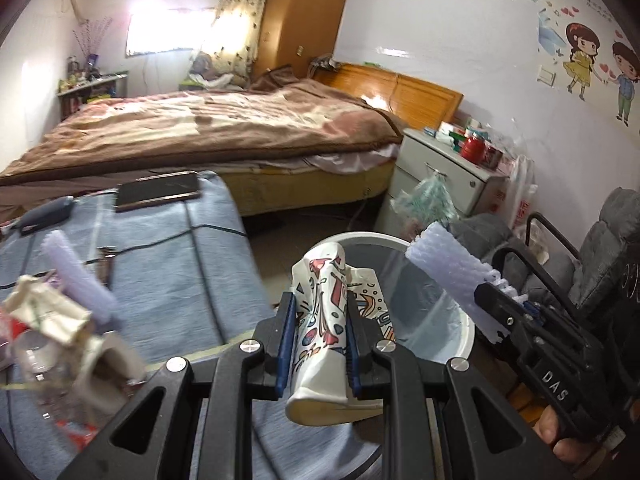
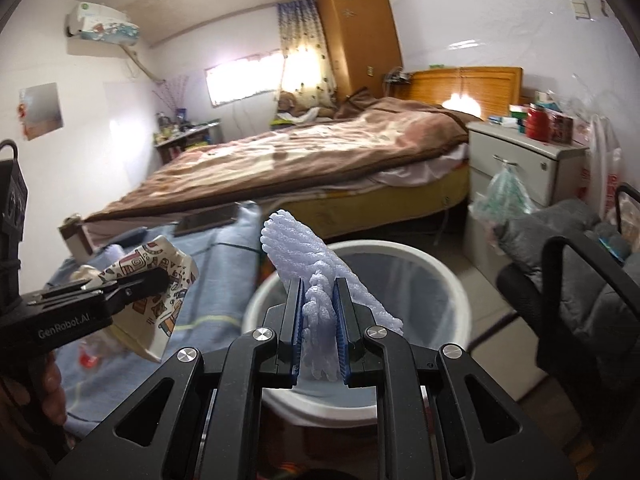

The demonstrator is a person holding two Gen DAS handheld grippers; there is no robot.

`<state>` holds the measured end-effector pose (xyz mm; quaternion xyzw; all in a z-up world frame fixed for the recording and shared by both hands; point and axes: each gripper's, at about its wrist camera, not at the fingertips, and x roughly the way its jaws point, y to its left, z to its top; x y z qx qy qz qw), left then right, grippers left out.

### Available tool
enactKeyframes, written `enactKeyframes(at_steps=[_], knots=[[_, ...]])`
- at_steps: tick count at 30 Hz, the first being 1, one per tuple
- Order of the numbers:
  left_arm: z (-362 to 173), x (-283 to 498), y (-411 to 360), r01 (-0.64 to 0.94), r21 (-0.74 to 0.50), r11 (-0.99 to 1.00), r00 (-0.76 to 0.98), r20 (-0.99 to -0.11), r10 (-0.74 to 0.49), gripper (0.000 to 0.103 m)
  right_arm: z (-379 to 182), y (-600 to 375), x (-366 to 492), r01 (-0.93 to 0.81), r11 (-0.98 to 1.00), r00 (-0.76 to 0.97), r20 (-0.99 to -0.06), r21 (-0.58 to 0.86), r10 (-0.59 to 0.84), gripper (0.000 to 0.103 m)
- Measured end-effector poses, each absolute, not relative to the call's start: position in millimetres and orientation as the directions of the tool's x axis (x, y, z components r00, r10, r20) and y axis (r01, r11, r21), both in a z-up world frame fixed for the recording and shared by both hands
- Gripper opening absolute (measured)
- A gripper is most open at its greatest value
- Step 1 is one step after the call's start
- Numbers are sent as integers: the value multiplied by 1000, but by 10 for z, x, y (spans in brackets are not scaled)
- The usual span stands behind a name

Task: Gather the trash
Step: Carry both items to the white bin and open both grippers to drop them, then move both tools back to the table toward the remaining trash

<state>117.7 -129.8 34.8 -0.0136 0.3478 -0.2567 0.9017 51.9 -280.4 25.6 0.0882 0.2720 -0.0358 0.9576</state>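
Note:
My left gripper (image 1: 318, 300) is shut on a crumpled patterned paper cup (image 1: 332, 320), held at the near rim of a white trash bin (image 1: 460, 344) lined with a clear bag. The right gripper (image 2: 318, 284) is shut on a pale lilac foam net sleeve (image 2: 304, 248), which hangs over the same bin (image 2: 448, 280). From the left wrist view the right gripper (image 1: 486, 292) and its foam sleeve (image 1: 448, 264) show above the bin's right side. In the right wrist view the left gripper (image 2: 158, 278) carries the cup (image 2: 160, 276) left of the bin.
A low table under a blue cloth (image 1: 180, 264) holds more trash: another foam sleeve (image 1: 80, 276), crumpled paper (image 1: 48, 312), a clear plastic bottle (image 1: 52, 384), plus a phone (image 1: 158, 192). A bed (image 1: 208, 128), a white bedside cabinet (image 1: 436, 172) and a grey chair (image 2: 580, 280) surround the bin.

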Motion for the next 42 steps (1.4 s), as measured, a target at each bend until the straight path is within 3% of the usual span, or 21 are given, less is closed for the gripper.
enactKeyframes(at_steps=[16,17,19,20,21,24,25,42], knots=[[-35,1433,-1937,482,-233,845,516,-703,-489,24,-96,-3301,711,188,976,754,-653,111,-71,17],[-43,1440,-1954,479,-222,849,519,-709,-478,27,-100,-3304,718,187,976,750,-658,110,-70,18],[-57,1439,-1975,480,-193,856,533,-710,-460,44,-107,-3309,727,186,977,743,-665,100,-74,21],[-62,1443,-1970,477,-202,856,531,-710,-463,56,-109,-3306,724,187,978,742,-666,93,-79,25],[-61,1446,-1960,475,-218,853,526,-706,-474,58,-104,-3304,709,188,978,743,-663,84,-86,32],[-40,1447,-1932,468,-218,857,535,-701,-470,58,-100,-3329,691,192,977,745,-662,89,-86,50],[-34,1449,-1928,467,-211,859,539,-702,-466,58,-98,-3338,683,189,977,747,-660,98,-78,51],[201,1181,-1315,395,-154,906,644,-657,-392,59,131,-3018,562,173,978,797,-600,114,-71,52]])
